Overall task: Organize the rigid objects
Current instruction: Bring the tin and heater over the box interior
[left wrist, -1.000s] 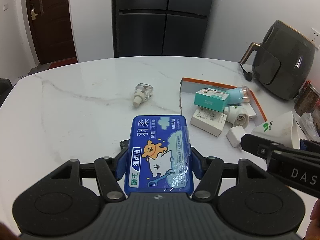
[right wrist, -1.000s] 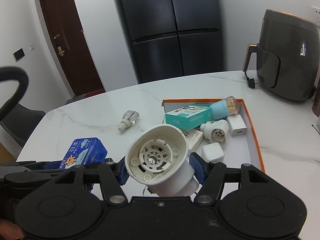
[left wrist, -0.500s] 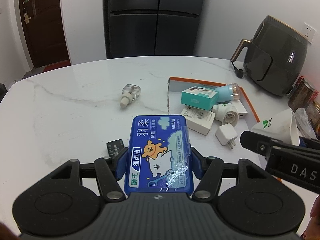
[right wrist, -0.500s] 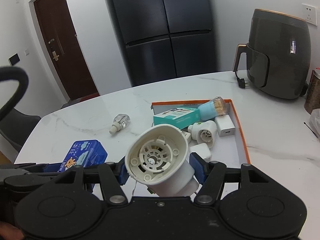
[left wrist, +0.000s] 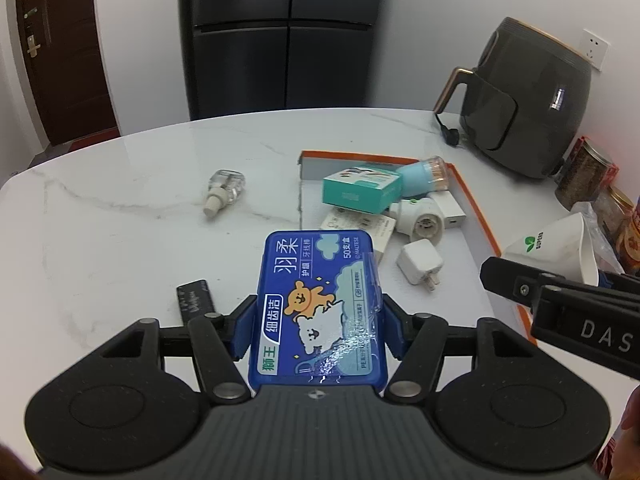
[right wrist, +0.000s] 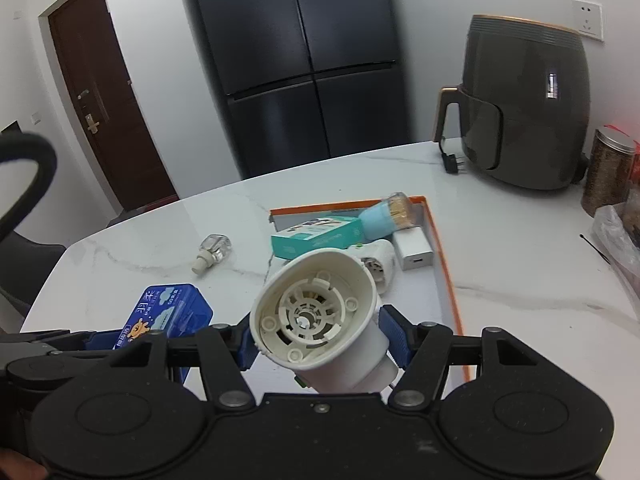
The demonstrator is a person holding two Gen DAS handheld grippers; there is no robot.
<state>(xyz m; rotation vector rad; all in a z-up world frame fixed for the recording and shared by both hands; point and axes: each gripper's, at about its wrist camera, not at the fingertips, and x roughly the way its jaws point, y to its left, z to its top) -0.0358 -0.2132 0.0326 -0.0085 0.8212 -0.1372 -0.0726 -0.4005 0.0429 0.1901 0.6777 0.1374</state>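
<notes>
At lower centre, the left tool (left wrist: 318, 320) clamps a flat, glossy blue plastic box (left wrist: 320, 304). The right tool (right wrist: 316, 340) grips a round cream plastic fitting (right wrist: 320, 320), above the veined marble table (left wrist: 120, 232).

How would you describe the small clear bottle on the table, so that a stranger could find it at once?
Start at the white marble table and find the orange-rimmed tray full of small boxes and plugs. To the left of that tray, alone on the bare marble, lies the clear bottle on its side. It is the only transparent thing there, with a cream-white neck, and it touches nothing else.
</notes>
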